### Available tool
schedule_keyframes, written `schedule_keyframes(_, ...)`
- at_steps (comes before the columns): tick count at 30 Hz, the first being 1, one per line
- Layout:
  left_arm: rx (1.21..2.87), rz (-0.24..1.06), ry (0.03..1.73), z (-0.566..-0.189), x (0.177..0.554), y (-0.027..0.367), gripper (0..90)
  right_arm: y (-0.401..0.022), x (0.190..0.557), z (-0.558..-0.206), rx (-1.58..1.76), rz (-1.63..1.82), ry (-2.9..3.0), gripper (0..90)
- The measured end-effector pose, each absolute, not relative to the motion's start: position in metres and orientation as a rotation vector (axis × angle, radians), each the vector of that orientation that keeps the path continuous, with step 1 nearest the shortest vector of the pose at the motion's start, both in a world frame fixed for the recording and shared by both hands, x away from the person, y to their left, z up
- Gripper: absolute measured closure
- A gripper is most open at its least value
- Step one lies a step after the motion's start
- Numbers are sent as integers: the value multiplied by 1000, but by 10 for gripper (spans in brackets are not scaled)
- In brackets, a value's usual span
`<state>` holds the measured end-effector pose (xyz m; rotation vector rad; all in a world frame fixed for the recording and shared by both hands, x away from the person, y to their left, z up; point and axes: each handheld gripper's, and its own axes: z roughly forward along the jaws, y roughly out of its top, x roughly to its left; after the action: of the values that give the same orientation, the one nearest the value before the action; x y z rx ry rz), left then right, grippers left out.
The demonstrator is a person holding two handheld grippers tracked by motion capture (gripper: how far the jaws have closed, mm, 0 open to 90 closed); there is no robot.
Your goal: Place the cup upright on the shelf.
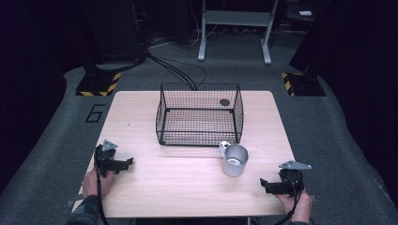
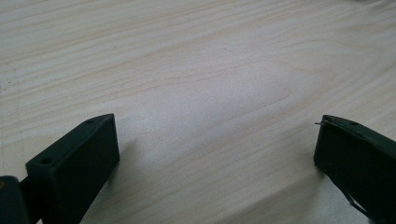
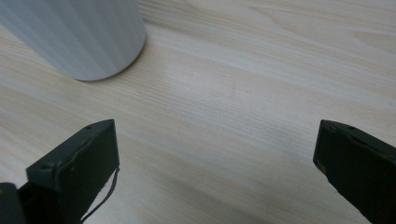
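On the table: pale wood, both grippers resting near its front corners.
Basket: black wire, standing empty at mid-table.
Cup: metal, upright just in front of the basket, untouched.
Right gripper: jaws spread wide, nearest the cup.
Left gripper: released, nothing between its jaws.
Progress: apparently nothing done yet; grasping and moving the cup remain.

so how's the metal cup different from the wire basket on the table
The metal cup has solid silvery walls, while the wire basket is open black mesh you can see through. The cup is round with a handle at its rim; the basket is rectangular and much larger. The cup stands nearer the right gripper, the basket farther back, mid-table. Both sit upright, open at the top, on the wooden table.
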<state>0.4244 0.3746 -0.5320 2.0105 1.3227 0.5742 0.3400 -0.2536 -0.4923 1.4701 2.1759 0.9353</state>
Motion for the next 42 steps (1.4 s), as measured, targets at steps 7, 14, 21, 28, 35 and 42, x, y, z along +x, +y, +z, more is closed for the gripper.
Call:
schedule_keyframes(7, 2009, 573, 1324, -532, 424, 374, 2, -241, 338, -479, 1442, 970, 2181, 0)
schedule_keyframes(14, 2011, 574, 1322, -532, 424, 375, 2, -228, 338, -467, 1418, 1010, 2179, 0)
schedule_keyframes(21, 2010, 577, 1322, -532, 424, 375, 2, -216, 342, -461, 1373, 1031, 2197, 0)
schedule_keyframes(28, 2017, 572, 1321, -532, 424, 375, 2, -201, 346, -454, 1341, 1038, 2231, 0)
schedule_keyframes(35, 2013, 573, 1323, -532, 424, 375, 2, -186, 353, -451, 1318, 1031, 2249, 0)
schedule_keyframes(42, 2019, 573, 1319, -532, 425, 375, 2, -172, 360, -449, 1295, 1058, 2273, 0)
